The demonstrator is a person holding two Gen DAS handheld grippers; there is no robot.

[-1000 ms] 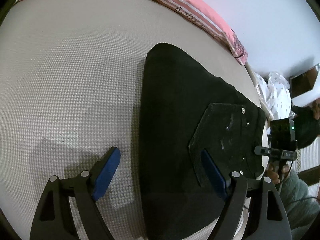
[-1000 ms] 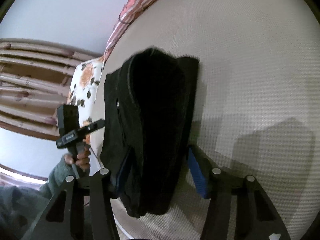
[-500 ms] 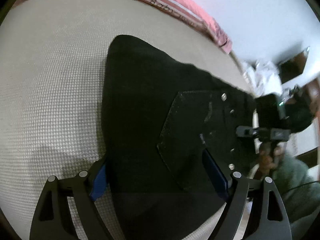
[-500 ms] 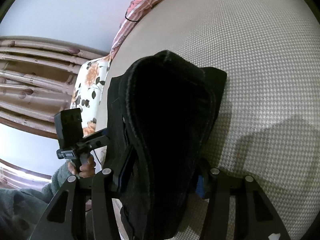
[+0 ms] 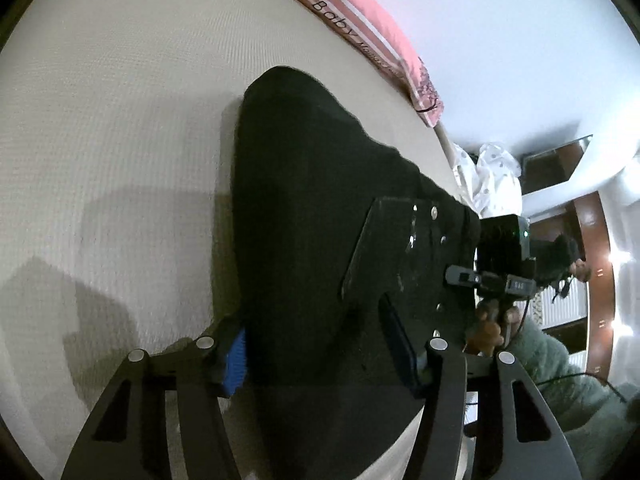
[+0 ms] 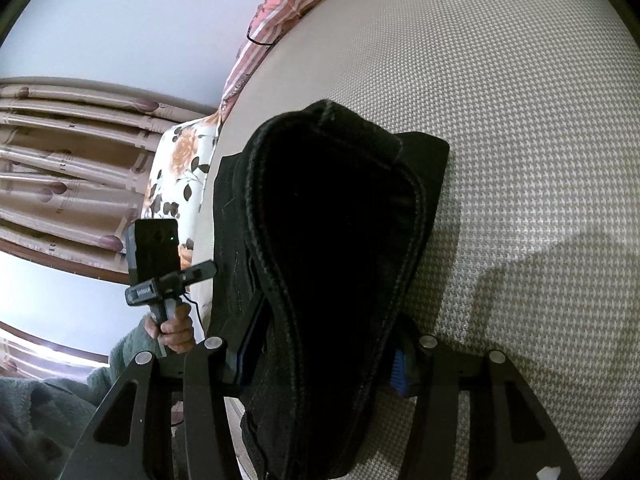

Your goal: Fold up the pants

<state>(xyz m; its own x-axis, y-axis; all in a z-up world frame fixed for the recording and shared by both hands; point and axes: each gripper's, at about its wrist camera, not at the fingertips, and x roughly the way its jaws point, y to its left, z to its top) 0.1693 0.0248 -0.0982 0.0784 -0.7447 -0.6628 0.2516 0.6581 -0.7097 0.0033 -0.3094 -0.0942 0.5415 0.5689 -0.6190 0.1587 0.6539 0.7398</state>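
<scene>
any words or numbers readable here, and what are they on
"Baby": on the pink striped cloth at the far edge of the bed, in both views.
Smaller script after "Baby": too blurred to read.
Label on the right gripper body: too small to read.
Label on the left gripper body: too small to read.

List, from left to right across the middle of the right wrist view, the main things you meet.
Curtain → floral pillow → black pants → houndstooth bed cover.
</scene>
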